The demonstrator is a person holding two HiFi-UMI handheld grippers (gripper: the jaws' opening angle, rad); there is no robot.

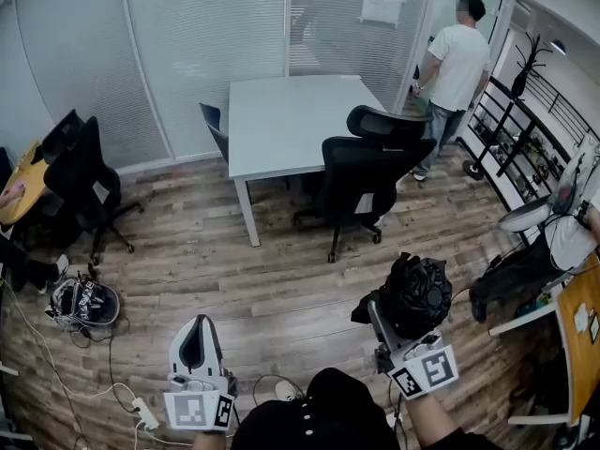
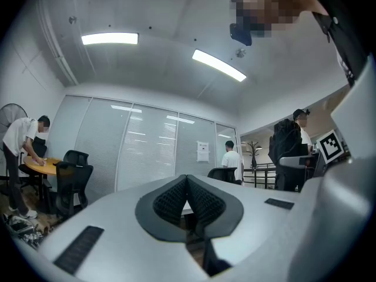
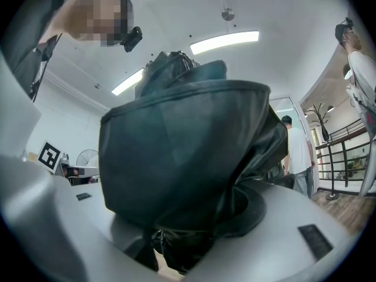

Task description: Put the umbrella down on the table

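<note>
A folded black umbrella (image 1: 416, 293) stands upright in my right gripper (image 1: 398, 326), whose jaws are shut on its lower part; in the right gripper view the umbrella (image 3: 182, 157) fills the middle and hides the pads. My left gripper (image 1: 197, 345) is at the lower left, shut with nothing in it; its dark pads (image 2: 187, 201) meet in the left gripper view. The white table (image 1: 295, 120) stands far ahead across the wooden floor, well away from both grippers.
Two black office chairs (image 1: 361, 172) stand at the table's right side, a third (image 1: 214, 129) at its left. Another black chair (image 1: 84, 181) and a cable bundle (image 1: 82, 303) are at left. A person (image 1: 457, 73) stands by the door at the back right. Railings and desks line the right.
</note>
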